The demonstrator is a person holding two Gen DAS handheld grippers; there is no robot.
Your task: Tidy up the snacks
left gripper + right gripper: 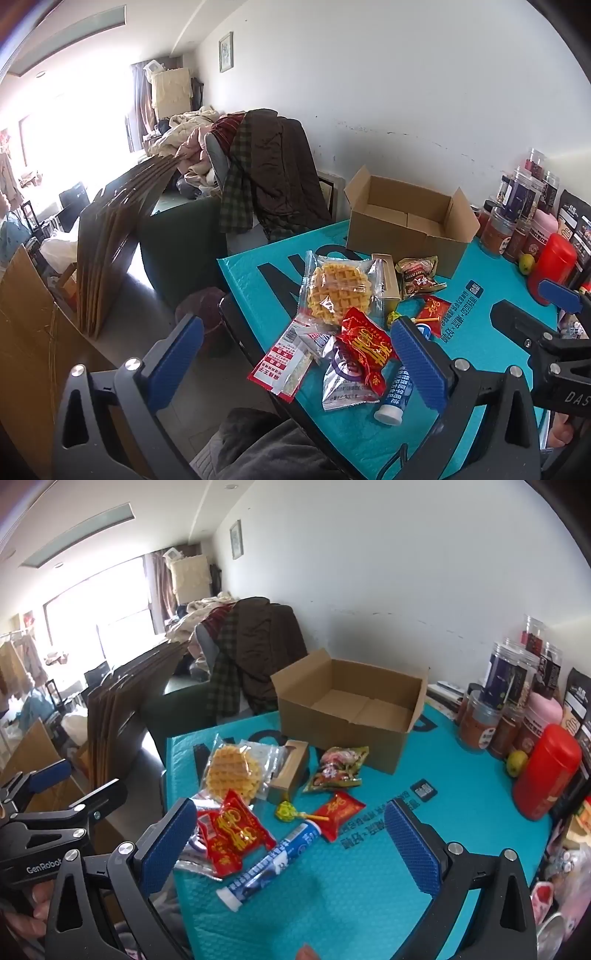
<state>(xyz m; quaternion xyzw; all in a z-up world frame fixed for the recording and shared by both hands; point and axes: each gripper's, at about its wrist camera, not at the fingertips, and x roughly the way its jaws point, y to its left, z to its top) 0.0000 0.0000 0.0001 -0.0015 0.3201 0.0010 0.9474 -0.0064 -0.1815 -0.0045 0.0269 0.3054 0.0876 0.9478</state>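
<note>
Several snacks lie on a teal mat (pixel 406 849): a wrapped waffle (pixel 340 291) (pixel 231 771), a red-and-gold packet (pixel 365 343) (pixel 236 830), a blue-and-white tube (pixel 271 864) (pixel 397 391), a silver pouch (pixel 341 384), a red-and-white packet (pixel 284 365), a green-red bag (pixel 338 768) (pixel 419 278), a small red packet (pixel 340 812) and a lollipop (pixel 288 810). An open, empty cardboard box (pixel 354 705) (pixel 406 218) stands behind them. My left gripper (pixel 299 350) is open above the pile's near-left edge. My right gripper (pixel 291 845) is open above the tube.
A small tan carton (pixel 290 771) lies between waffle and green-red bag. Jars (pixel 480 723), a red canister (pixel 546 771) and a green fruit (pixel 516 762) crowd the mat's right side. A chair draped with clothes (pixel 266 173) and flattened cardboard (pixel 118 236) stand to the left.
</note>
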